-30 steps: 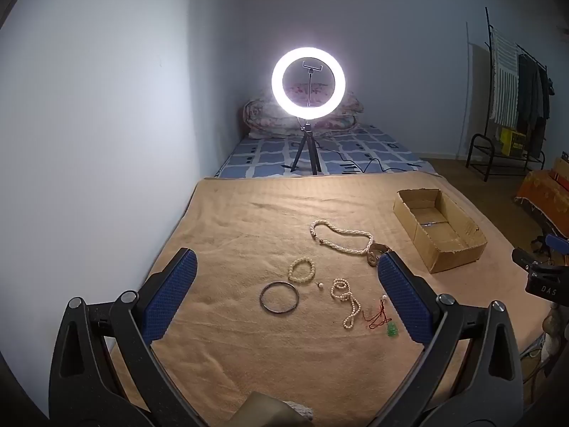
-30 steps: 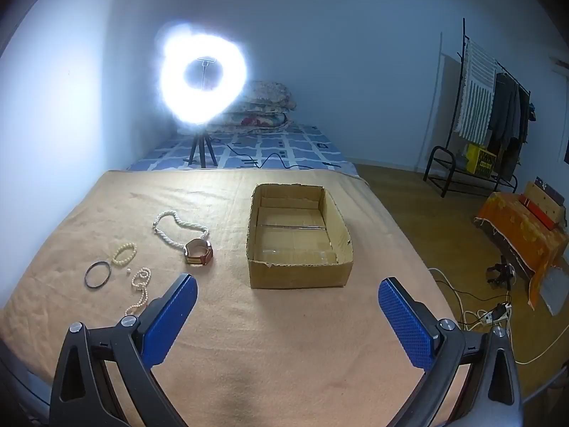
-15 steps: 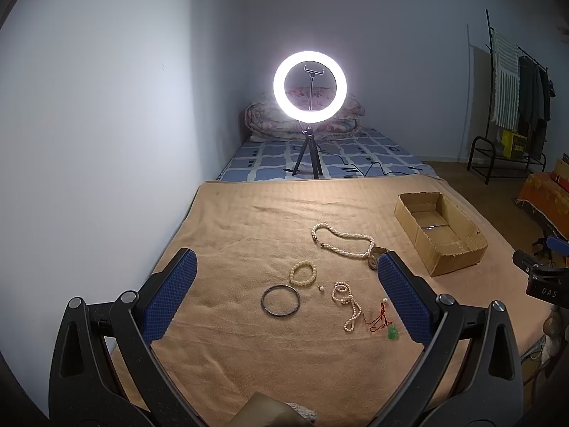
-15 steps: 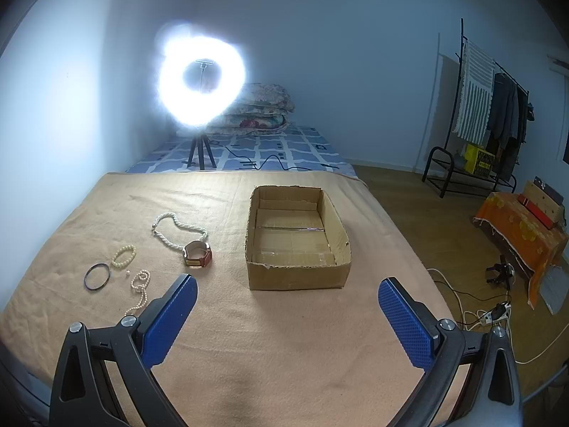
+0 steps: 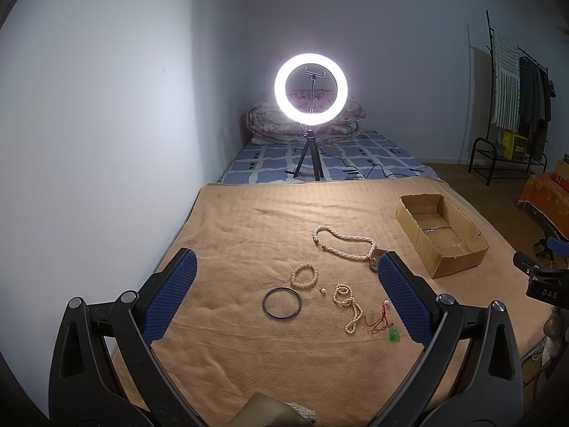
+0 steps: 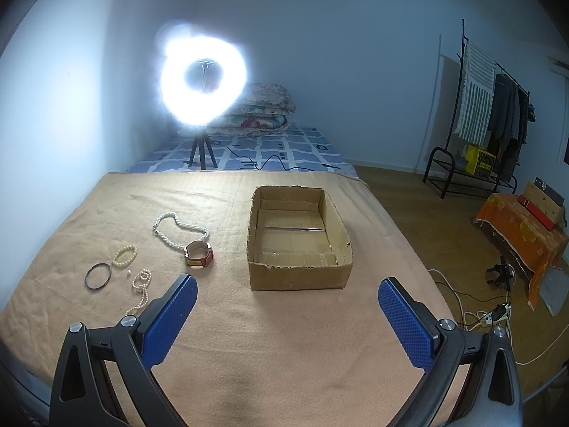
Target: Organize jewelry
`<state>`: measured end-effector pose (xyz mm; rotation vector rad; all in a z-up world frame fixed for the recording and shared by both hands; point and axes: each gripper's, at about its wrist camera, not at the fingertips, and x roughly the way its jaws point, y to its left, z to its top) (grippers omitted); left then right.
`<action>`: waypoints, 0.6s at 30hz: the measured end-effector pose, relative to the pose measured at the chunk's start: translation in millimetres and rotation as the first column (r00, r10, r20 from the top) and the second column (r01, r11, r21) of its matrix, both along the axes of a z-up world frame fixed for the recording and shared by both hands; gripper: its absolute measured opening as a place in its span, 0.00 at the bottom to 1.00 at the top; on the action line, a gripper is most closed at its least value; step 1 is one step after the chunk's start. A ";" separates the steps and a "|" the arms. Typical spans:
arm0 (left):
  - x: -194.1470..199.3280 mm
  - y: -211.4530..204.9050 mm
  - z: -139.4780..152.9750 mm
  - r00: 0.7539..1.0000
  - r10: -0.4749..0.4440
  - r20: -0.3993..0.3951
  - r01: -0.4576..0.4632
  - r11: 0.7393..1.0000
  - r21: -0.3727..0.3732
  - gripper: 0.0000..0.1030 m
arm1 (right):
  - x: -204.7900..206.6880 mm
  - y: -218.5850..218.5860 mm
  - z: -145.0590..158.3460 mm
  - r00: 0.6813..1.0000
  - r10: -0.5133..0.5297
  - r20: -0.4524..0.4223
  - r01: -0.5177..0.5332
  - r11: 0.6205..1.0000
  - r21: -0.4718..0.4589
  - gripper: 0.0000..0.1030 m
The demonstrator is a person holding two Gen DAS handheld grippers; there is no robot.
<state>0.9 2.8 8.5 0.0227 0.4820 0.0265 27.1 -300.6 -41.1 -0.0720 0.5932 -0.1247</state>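
Task at its outset. Both tongs hang spread and empty above the blanket [image 6: 284,356]: left tongs [image 5: 284,284], right tongs [image 6: 286,306]. The box [image 6: 298,277], just ahead of the right tongs, holds no jewelry. Between the left tongs' fingers lie the necklace [image 5: 343,247], bracelet [image 5: 304,275], ring [image 5: 282,302], pearl strand [image 5: 348,307] and red cord [image 5: 380,322]; the watch [image 6: 199,254] lies ahead-left of the right tongs. Everything remains to be boxed.

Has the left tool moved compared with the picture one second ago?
Yes, slightly. In the left wrist view the ring light and the jewelry sit a little lower and further right, so the left tool tilted slightly up and left.
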 end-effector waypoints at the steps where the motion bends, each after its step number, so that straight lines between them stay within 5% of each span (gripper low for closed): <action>1: 0.6 0.2 0.3 1.000 0.000 0.000 0.000 1.000 0.001 1.00 | 0.1 0.0 0.0 1.000 0.000 0.000 0.000 1.000 0.000 1.00; 18: 2.1 1.2 2.3 1.000 0.000 0.001 0.000 1.000 0.001 1.00 | -0.5 0.9 -1.2 1.000 0.002 -0.004 -0.002 1.000 0.002 1.00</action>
